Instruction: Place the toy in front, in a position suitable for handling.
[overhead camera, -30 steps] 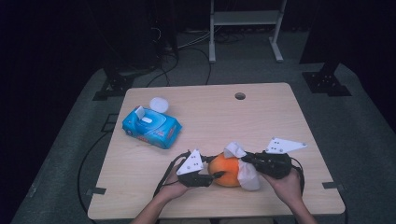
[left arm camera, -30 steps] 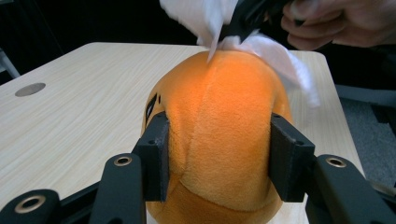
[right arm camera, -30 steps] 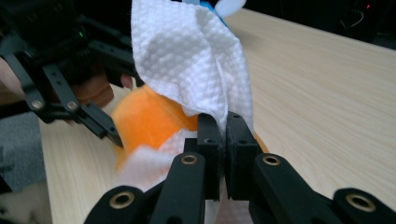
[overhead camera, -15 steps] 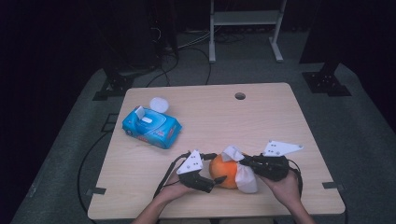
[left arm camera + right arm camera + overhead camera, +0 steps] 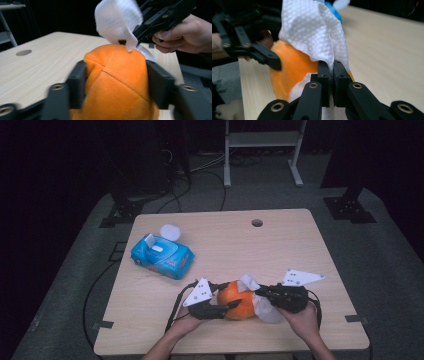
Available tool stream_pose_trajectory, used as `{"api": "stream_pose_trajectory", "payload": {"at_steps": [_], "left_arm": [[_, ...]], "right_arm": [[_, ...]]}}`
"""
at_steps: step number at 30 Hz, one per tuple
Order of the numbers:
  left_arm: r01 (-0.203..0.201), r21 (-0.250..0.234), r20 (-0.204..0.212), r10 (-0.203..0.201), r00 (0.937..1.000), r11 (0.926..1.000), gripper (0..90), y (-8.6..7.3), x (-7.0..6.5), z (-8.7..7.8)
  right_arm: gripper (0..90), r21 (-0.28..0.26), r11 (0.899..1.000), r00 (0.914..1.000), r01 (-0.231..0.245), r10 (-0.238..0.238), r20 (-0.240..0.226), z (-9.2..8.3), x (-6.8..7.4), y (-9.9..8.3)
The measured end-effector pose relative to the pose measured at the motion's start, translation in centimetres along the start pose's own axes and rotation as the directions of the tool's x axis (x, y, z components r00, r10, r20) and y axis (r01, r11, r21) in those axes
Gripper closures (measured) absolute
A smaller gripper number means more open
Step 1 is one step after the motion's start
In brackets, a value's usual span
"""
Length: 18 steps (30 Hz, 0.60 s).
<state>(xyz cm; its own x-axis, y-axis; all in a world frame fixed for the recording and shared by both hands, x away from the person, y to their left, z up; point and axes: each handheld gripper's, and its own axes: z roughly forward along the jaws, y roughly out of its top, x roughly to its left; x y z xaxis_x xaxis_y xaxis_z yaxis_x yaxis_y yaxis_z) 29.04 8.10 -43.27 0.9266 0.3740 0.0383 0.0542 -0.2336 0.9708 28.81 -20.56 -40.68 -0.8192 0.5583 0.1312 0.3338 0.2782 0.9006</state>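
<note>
At near edge of table [image 5: 280,250]: left gripper [image 5: 229,295] set around orange plush ball [image 5: 117,82], one black jaw on each flank, pads against the fabric; jaws noted as having just been closing, with the ball between them. Ball resting low at the table's near side, roughly midway between the two hands, seams uppermost in the left gripper view. Right gripper [image 5: 261,292] brought in from the opposite side, jaws pinched fully together on a fold of white wipe [image 5: 312,32]; wipe draped over the ball's top and down its right-hand side, touching the plush. Judged as cleaning of the ball in progress: ball secured, wipe drawn and already applied to the upper surface. No soiling or damp patch discernible on the fabric, so extent of surface covered not determinable. Outstanding, by judgement: wiping of the remaining faces, likely requiring the ball to be turned in the left grip, then release of the ball and disposal of the wipe. Farther back, to the left: blue wipe pack [image 5: 162,256] lying flat, flap raised, well apart from the work. Just behind it, white round item [image 5: 170,231], nature unclear. Toward the far edge: hole [image 5: 257,223] in the tabletop. Beyond the table: metal frame [image 5: 262,140] on a dark floor.
</note>
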Motion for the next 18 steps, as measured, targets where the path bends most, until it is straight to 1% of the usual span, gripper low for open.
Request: {"api": "stream_pose_trajectory", "payload": {"at_steps": [1,2,3,4,6,8,9,10,11,14,15,17,18], "left_arm": [[0.002,0.000,-0.002,-0.002,1.0000,1.0000,29.7,-0.1,0.0,0.1],[0.003,0.002,-0.009,-0.003,1.0000,1.0000,26.9,0.0,0.0,0.2],[-0.009,0.005,-0.014,0.009,0.9999,1.0000,27.9,0.0,-0.1,0.3],[-0.016,0.007,-0.016,0.016,0.9997,0.9999,31.3,0.0,-0.2,0.4],[-0.023,0.006,-0.022,0.024,0.9995,0.9997,36.0,0.1,-0.7,0.8],[-0.043,0.012,-0.023,0.043,0.9988,0.9990,36.5,0.2,-1.1,1.2],[-0.042,0.012,-0.031,0.043,0.9986,0.9990,36.4,0.3,-1.1,1.3],[-0.038,0.013,-0.033,0.038,0.9987,0.9992,35.6,0.3,-1.1,1.4],[-0.036,0.015,-0.034,0.036,0.9988,0.9992,33.2,0.2,-0.9,1.3],[-0.025,0.013,-0.036,0.026,0.9990,0.9996,21.3,0.2,-0.6,1.1],[-0.021,0.017,-0.038,0.021,0.9991,0.9996,17.0,0.1,-0.5,1.0],[-0.007,0.031,-0.062,0.009,0.9981,0.9995,9.7,0.0,-0.3,0.8],[0.009,0.036,-0.058,-0.007,0.9983,0.9993,8.0,-0.1,0.0,0.7]], "right_arm": [[85.4,0.010,1.000,0.9999,-0.013,0.013,-0.008,0.3,-0.2,-0.3],[85.4,0.016,1.000,0.9998,-0.018,0.018,-0.011,0.4,-0.2,-0.4],[85.4,0.017,1.000,0.9999,-0.015,0.015,-0.004,0.4,-0.1,-0.3],[85.4,0.006,1.000,0.9999,-0.013,0.013,-0.002,0.3,0.0,0.0],[85.4,-0.049,0.999,0.9991,-0.024,0.023,-0.036,-0.1,0.4,0.7],[85.4,-0.079,0.997,0.9979,-0.002,-0.004,-0.065,-0.2,1.3,1.4],[85.4,-0.081,0.997,0.9970,0.007,-0.013,-0.076,0.0,1.7,1.6],[85.4,-0.068,0.997,0.9966,0.022,-0.028,-0.078,0.2,2.0,1.7],[85.4,-0.053,0.998,0.9968,0.028,-0.032,-0.073,0.4,1.9,1.5],[85.5,-0.038,0.999,0.9974,-0.011,0.008,-0.071,0.8,0.8,0.4],[85.5,-0.038,0.999,0.9975,-0.022,0.019,-0.068,0.8,0.5,0.2],[85.5,-0.042,0.999,0.9983,-0.031,0.029,-0.051,0.5,0.1,0.1],[85.5,-0.043,0.999,0.9987,-0.033,0.031,-0.041,0.3,-0.1,0.0]]}}
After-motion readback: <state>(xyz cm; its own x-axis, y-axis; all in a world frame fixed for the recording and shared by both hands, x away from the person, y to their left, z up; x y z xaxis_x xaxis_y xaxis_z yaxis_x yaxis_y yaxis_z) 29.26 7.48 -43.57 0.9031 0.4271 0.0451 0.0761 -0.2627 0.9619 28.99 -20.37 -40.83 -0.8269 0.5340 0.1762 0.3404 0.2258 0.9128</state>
